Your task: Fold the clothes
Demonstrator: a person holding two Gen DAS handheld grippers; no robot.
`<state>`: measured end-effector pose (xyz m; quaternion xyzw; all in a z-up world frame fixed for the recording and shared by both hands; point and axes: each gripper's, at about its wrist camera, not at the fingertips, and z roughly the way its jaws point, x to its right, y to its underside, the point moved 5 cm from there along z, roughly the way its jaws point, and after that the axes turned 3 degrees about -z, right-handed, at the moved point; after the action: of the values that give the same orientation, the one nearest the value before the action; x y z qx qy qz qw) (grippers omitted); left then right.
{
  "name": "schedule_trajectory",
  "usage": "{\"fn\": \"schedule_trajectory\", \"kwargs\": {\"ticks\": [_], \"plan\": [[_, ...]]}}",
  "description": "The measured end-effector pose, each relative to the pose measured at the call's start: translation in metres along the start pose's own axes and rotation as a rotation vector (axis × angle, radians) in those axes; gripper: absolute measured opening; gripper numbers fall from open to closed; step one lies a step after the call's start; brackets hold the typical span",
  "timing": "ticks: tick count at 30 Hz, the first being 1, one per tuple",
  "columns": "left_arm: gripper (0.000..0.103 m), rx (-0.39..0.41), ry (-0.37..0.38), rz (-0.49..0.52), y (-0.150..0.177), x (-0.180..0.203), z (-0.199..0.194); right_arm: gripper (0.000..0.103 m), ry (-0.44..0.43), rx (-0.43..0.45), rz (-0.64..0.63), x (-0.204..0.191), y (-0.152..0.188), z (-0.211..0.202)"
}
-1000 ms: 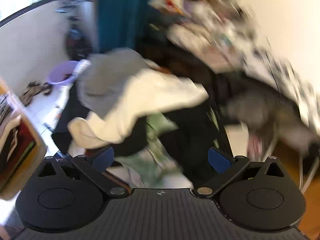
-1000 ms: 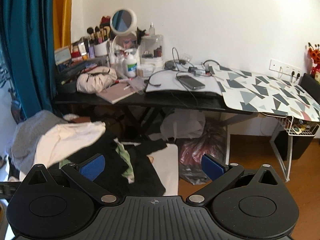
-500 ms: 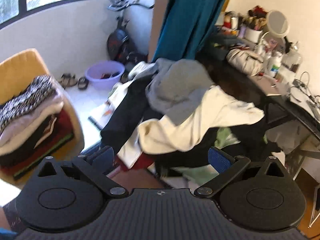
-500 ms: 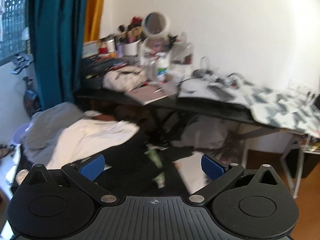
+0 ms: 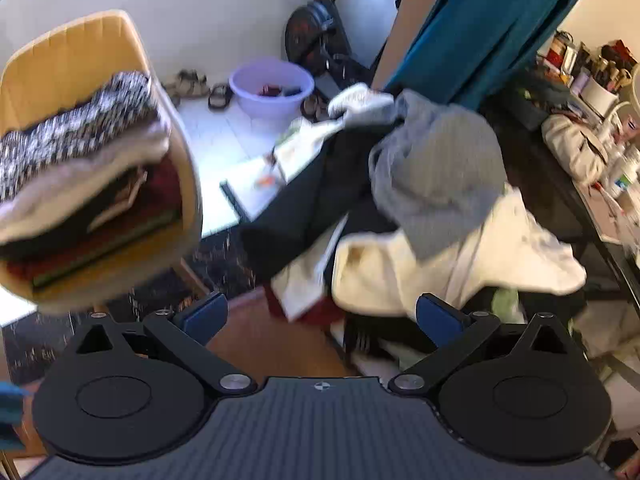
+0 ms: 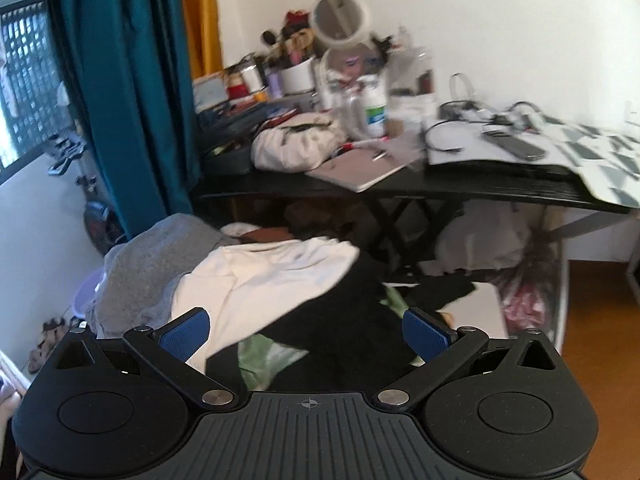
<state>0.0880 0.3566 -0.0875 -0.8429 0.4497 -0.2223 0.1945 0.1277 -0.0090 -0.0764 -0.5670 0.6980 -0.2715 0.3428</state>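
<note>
Unfolded clothes pile (image 5: 436, 216), folded stack (image 5: 80, 184) on yellow chair (image 5: 76, 48), both grippers empty, jaws apart

— Obstacles, left side? Yellow chair (image 5: 60, 64) loaded with folded stack (image 5: 80, 184), close beside the heap of clothes (image 5: 432, 208).
— Free passage? Bare wood floor (image 5: 260, 340) between chair and heap.
— Right side? Cluttered black desk (image 6: 440, 184) just behind the heap; teal curtain (image 6: 120, 92) at left.

A lilac basin (image 5: 271, 89) sits beside teal curtains (image 6: 124, 92), near a cluttered black desk (image 6: 404, 184).
</note>
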Motion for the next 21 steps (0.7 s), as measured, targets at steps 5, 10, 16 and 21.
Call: {"fn": "schedule_trajectory", "kwargs": {"ticks": [5, 10, 16, 21], "plan": [[0.103, 0.054, 0.024, 0.088, -0.043, 0.049, 0.019, 0.102, 0.013, 0.046, -0.027, -0.002, -0.035, 0.047], [0.103, 0.025, -0.082, 0.189, -0.066, 0.083, 0.049, 0.102, -0.019, -0.052, 0.076, -0.001, -0.063, 0.11], [0.103, 0.006, -0.134, 0.141, -0.081, 0.075, 0.071, 0.102, -0.016, -0.095, 0.024, -0.021, -0.079, 0.175], [0.103, -0.004, -0.28, 0.105, -0.101, 0.045, 0.082, 0.102, -0.087, -0.124, -0.054, -0.073, -0.091, 0.21]]}}
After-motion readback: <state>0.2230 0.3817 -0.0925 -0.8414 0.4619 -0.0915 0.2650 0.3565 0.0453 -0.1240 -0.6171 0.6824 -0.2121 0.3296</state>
